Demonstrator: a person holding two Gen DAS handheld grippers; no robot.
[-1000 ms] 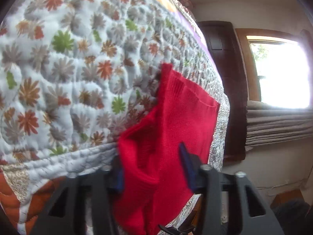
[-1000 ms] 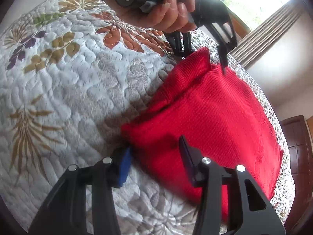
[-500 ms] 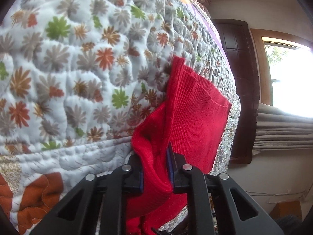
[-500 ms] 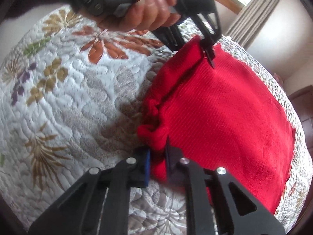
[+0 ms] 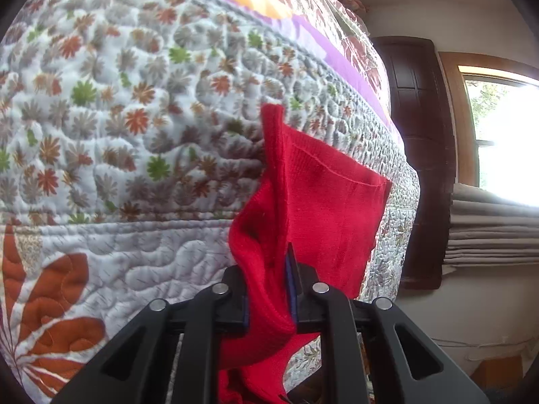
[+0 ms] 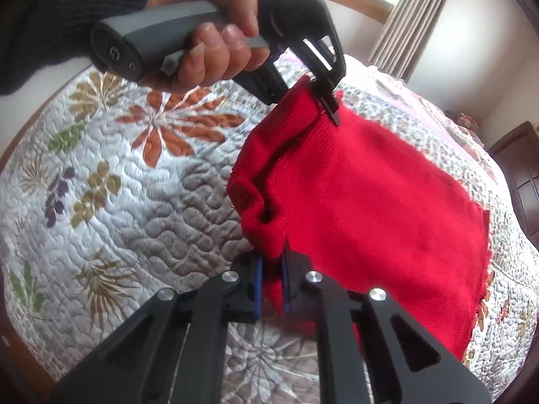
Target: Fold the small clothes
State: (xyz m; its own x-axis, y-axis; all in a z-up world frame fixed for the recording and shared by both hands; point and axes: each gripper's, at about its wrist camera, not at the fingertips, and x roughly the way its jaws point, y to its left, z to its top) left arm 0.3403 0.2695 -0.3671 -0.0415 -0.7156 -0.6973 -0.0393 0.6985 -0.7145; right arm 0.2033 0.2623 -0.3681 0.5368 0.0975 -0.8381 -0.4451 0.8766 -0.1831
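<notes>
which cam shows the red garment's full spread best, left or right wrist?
Right wrist. It shows most of the red knit garment spread flat on the quilt, with both claws pinching one edge. The left wrist view sees it edge-on from its own claw, so only a hemmed strip and a bunched fold show.

a quilted bedspread [image 5: 141,141] covers the bed, white with small orange, green and grey flowers; nearer, it carries large rust-coloured leaves, and a purple band runs along its far part. in the right wrist view the same bedspread [image 6: 111,202] shows big orange, olive and purple leaf prints. a dark wooden door [image 5: 417,155] stands to the right beyond the bed, next to a bright window [image 5: 505,141] with folded grey blinds [image 5: 492,232] below. beige curtains [image 6: 401,23] hang at the far right.
</notes>
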